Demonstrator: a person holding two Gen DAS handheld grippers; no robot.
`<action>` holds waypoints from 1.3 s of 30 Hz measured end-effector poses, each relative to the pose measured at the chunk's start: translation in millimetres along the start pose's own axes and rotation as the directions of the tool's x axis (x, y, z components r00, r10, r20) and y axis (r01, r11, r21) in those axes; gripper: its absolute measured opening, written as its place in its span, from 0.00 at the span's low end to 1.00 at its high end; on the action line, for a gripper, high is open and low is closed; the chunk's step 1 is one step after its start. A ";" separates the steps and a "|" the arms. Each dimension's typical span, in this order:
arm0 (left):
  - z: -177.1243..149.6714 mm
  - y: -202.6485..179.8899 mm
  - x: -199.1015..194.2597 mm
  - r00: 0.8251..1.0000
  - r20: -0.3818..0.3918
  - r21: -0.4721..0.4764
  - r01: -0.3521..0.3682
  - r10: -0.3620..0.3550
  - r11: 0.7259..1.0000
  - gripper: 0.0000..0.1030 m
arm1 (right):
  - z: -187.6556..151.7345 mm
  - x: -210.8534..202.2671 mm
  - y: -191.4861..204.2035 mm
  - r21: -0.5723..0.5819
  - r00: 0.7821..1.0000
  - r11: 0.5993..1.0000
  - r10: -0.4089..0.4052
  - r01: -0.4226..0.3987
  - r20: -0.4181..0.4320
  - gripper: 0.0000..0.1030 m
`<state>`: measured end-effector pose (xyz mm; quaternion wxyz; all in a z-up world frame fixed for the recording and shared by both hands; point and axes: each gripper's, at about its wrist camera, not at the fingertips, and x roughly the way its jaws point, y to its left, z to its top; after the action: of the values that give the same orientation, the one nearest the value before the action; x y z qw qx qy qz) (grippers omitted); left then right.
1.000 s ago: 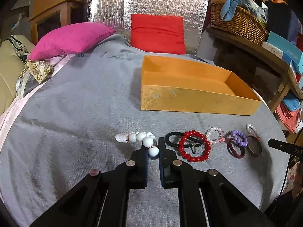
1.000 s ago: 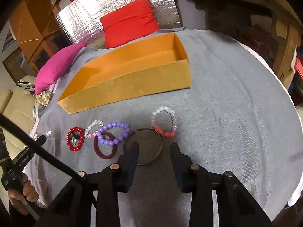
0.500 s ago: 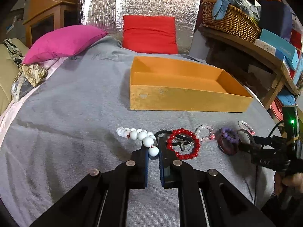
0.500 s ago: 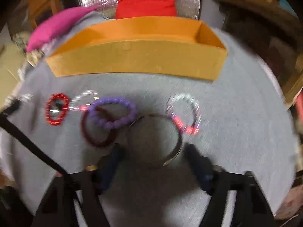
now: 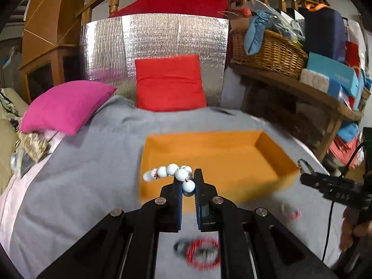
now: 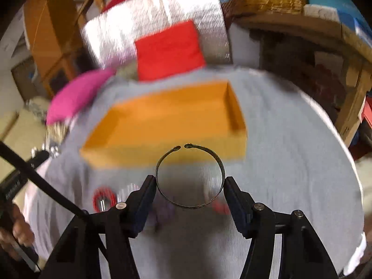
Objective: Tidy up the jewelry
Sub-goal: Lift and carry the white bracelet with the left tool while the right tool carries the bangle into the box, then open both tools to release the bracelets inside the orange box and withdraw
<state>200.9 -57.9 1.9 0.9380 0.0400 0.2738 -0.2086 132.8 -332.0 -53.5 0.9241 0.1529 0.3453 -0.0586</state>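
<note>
Jewelry is mid-transfer, and the orange box [image 5: 209, 160] is the landmark for everything here. It sits on a surface under grey cloth [image 5: 76, 186], open side up, and looks empty as far as the blur allows.

Left gripper [image 5: 187, 187] is clamped on a white bead bracelet [image 5: 173, 174], which hangs off the fingertips over the box's near wall, clear of the cloth. Right gripper [image 6: 189, 186] holds a metal cuff bangle [image 6: 189, 176] across its width, a pad pressing each side and the cuff's gap turned toward the box; the bangle hangs just short of the box's near wall. In the left view the right gripper [image 5: 330, 183] shows beside the box's right near corner.

On the cloth in front of the box lie the remaining pieces: a red bead bracelet [image 5: 203, 253] with a dark ring beside it, and a small pinkish piece [image 5: 290, 211], all too smeared to detail.

The step in hand looks like carrying both pieces to the box. The next move calls for bringing each gripper over the box floor, lowering it, then parting the jaws so the beads and the bangle settle inside rather than on the rim. The dangling beads could catch on the near wall if carried too low.
</note>
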 end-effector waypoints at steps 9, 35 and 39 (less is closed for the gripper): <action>1.9 -5.3 93.0 0.993 -0.114 -0.004 0.008 -0.008 1.000 0.10 | 24.5 82.5 -10.5 0.048 0.999 0.998 -0.032 0.033 -0.026 0.61; -28.4 5.1 123.1 0.955 -0.295 -0.044 0.026 -0.037 0.999 0.44 | 16.0 77.5 -116.8 0.423 0.997 0.904 0.074 -0.061 -0.013 0.55; -28.8 3.2 117.8 0.951 -0.306 -0.041 0.042 -0.053 0.998 0.36 | 13.8 85.2 -93.8 0.372 0.998 0.928 0.041 -0.024 -0.037 0.52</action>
<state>277.9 -93.1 -85.1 0.8793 0.0493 0.4207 -0.2176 185.5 -425.5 -122.2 0.8715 0.3317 0.3460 -0.1039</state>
